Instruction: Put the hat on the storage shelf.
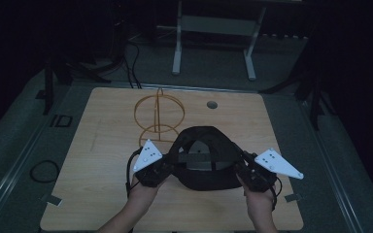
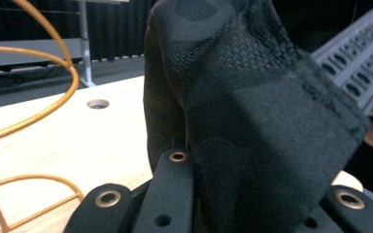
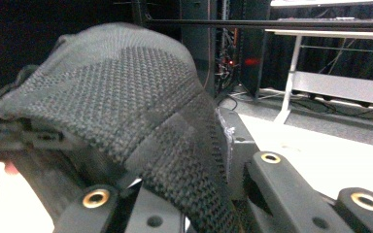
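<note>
the black cap (image 1: 205,158) hangs between both tongs, just above the counter (image 1: 102,194): left tongs (image 1: 161,171) pinch its left edge, right tongs (image 1: 246,172) its right; wire stand (image 1: 158,116) beyond the left tongs.

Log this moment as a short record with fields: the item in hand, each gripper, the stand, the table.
item: black cap, opening upward, held over the table between both grippers
left gripper: shut on the cap's edge fabric
right gripper: jaws around the cap's opposite edge, fabric between them
stand: orange wire stand behind the cap, nothing on it
table: light wooden top with a round hole near the far edge
</note>
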Demonstrator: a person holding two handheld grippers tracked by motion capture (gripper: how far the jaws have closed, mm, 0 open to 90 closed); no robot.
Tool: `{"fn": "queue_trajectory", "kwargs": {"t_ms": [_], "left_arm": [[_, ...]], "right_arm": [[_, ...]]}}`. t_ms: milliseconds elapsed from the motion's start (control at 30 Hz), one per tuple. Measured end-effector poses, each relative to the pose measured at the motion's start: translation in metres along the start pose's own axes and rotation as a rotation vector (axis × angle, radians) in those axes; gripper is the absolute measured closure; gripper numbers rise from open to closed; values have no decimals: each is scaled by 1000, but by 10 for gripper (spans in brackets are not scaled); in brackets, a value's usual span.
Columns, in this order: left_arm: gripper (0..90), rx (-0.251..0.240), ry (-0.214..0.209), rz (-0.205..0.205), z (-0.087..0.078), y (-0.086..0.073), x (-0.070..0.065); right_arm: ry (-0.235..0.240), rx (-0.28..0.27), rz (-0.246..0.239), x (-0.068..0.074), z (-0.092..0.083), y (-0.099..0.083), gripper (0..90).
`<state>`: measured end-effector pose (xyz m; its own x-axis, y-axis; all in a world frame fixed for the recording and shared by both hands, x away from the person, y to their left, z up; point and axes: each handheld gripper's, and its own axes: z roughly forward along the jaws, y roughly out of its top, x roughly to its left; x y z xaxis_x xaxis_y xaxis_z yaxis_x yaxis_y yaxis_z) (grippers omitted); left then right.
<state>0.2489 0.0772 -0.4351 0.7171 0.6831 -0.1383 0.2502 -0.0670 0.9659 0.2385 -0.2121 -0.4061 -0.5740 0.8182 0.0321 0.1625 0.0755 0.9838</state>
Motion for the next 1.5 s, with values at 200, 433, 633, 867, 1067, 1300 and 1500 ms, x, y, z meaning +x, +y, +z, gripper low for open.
{"fn": "queue_trajectory", "kwargs": {"t_ms": [200,433,633,867,1067,1300,1500], "left_arm": [[888,-22,6,-2,-2,12,-4],[888,-32,8,-8,-3,16,-3],[888,-30,16,1,-4,17,-3],[887,-39,22,38,-11,19,-1],[886,-39,7,84,-22,22,4],[886,-29,-127,161,-32,23,14],[885,-34,-329,204,-38,26,24]], "right_arm": [[14,-3,-4,0,-11,-15,659],[58,23,-25,0,-20,-24,532],[134,90,-23,-3,-25,-32,408],[247,119,-34,-10,-45,-42,334],[283,87,-43,-18,-63,-39,382],[294,19,-88,-25,-80,-14,421],[352,27,-143,-17,-68,4,436]]}}
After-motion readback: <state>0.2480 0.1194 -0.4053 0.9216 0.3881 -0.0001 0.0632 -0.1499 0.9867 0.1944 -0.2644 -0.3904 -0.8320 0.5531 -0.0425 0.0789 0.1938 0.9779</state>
